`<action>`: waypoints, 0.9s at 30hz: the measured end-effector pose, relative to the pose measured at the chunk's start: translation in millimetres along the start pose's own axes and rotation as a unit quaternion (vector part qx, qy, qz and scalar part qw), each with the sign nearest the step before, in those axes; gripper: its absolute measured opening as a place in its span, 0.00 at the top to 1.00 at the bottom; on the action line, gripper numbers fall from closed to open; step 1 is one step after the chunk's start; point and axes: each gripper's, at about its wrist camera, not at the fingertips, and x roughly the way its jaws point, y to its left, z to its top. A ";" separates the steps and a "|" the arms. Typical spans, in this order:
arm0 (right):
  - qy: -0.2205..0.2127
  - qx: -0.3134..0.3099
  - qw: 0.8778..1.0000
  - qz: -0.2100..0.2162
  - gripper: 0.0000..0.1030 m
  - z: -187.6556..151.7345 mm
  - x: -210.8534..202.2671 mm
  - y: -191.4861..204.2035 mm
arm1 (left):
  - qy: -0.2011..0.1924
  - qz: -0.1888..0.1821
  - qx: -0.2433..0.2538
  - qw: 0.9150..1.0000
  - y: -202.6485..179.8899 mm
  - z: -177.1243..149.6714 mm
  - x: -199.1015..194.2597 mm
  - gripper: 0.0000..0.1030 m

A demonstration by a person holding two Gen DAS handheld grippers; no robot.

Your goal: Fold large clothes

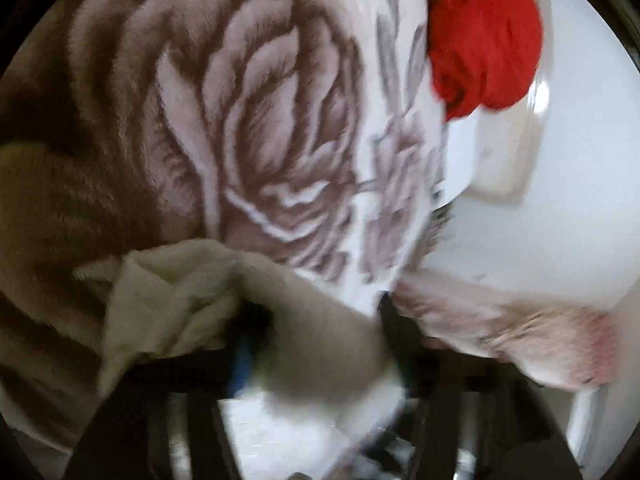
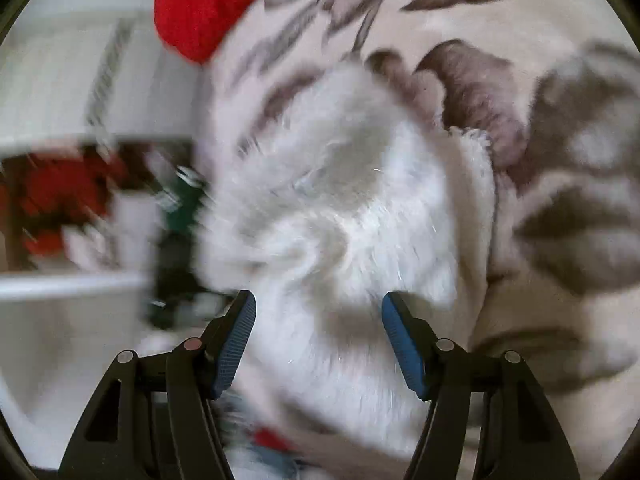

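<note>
Left gripper (image 1: 316,320): cream fleece garment (image 1: 192,280) bunched between its fingers; whether they pinch it, cannot tell. Right gripper (image 2: 318,312): fingers spread wide, white fluffy fabric (image 2: 340,208) between them, ungripped. Both lie on a rose-print blanket (image 1: 248,120). Red cloth (image 1: 480,32) beyond, at its edge.

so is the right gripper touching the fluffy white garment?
Cannot tell. In the right wrist view the right gripper has its blue-padded jaws spread wide with the fluffy white garment between and beyond them, but blur hides any contact or gap at the pads.
</note>
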 end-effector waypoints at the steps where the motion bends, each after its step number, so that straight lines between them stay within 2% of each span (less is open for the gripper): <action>1: -0.010 -0.007 0.999 -0.032 0.34 2.9 10.4 2.3 | -0.016 -0.001 0.006 1.000 -3.1 -1.1 -9.4 0.33; 3: -0.030 -0.017 0.995 -0.091 0.34 13.3 31.7 1.6 | -0.044 0.032 0.045 0.997 -15.7 -6.1 -25.5 0.33; 5: -0.029 -0.016 0.993 -0.111 0.33 21.5 44.5 -1.4 | -0.060 0.071 0.088 0.992 -26.9 -16.0 -34.1 0.33; 8: -0.020 -0.013 0.995 -0.094 0.33 31.3 38.2 -0.8 | -0.074 0.165 0.180 0.967 -39.3 -40.3 -32.7 0.33; 9: -0.022 -0.010 0.997 -0.080 0.32 32.9 29.0 -1.7 | -0.073 0.200 0.207 0.955 -38.1 -47.2 -26.7 0.33; 10: -0.030 -0.008 0.997 -0.068 0.27 33.8 17.6 -6.3 | -0.065 0.246 0.234 0.938 -32.7 -53.6 -14.9 0.33; 11: -0.034 -0.007 0.997 -0.071 0.23 33.7 7.8 -14.5 | -0.058 0.274 0.241 0.929 -24.5 -56.0 -6.0 0.33; 12: -0.032 -0.007 0.997 -0.077 0.23 34.4 4.0 -21.8 | -0.052 0.283 0.239 0.927 -15.6 -57.3 -1.2 0.33; 14: 0.001 0.000 0.997 -0.077 0.17 35.8 13.2 -45.1 | -0.050 0.271 0.222 0.935 2.6 -54.3 2.6 0.32; 16: 0.043 0.015 0.998 -0.054 0.12 39.5 37.8 -69.3 | -0.055 0.255 0.207 0.943 8.4 -49.4 -3.0 0.32; 17: 0.062 0.010 0.997 -0.039 0.11 41.6 55.5 -80.1 | -0.060 0.255 0.205 0.943 8.3 -47.5 -7.2 0.32; 19: 0.087 0.027 0.996 0.020 0.07 47.0 80.2 -94.5 | -0.069 0.258 0.205 0.942 7.8 -45.7 -18.0 0.32; 21: 0.108 0.073 0.987 0.095 0.07 54.3 101.8 -108.8 | -0.073 0.256 0.206 0.941 6.3 -46.6 -25.8 0.32; 23: 0.105 0.067 0.985 0.123 0.07 56.1 109.3 -107.0 | -0.078 0.265 0.209 0.938 4.5 -52.0 -33.8 0.32; 24: 0.099 0.068 0.983 0.137 0.09 54.6 111.8 -106.4 | -0.082 0.271 0.212 0.935 3.5 -54.7 -39.6 0.32; 26: 0.082 0.077 0.983 0.148 0.31 46.6 108.7 -104.8 | -0.094 0.282 0.219 0.929 -0.3 -63.7 -46.2 0.33; 27: 0.066 0.094 0.982 0.153 0.45 40.5 103.5 -106.6 | -0.099 0.285 0.220 0.928 -3.0 -65.0 -44.9 0.33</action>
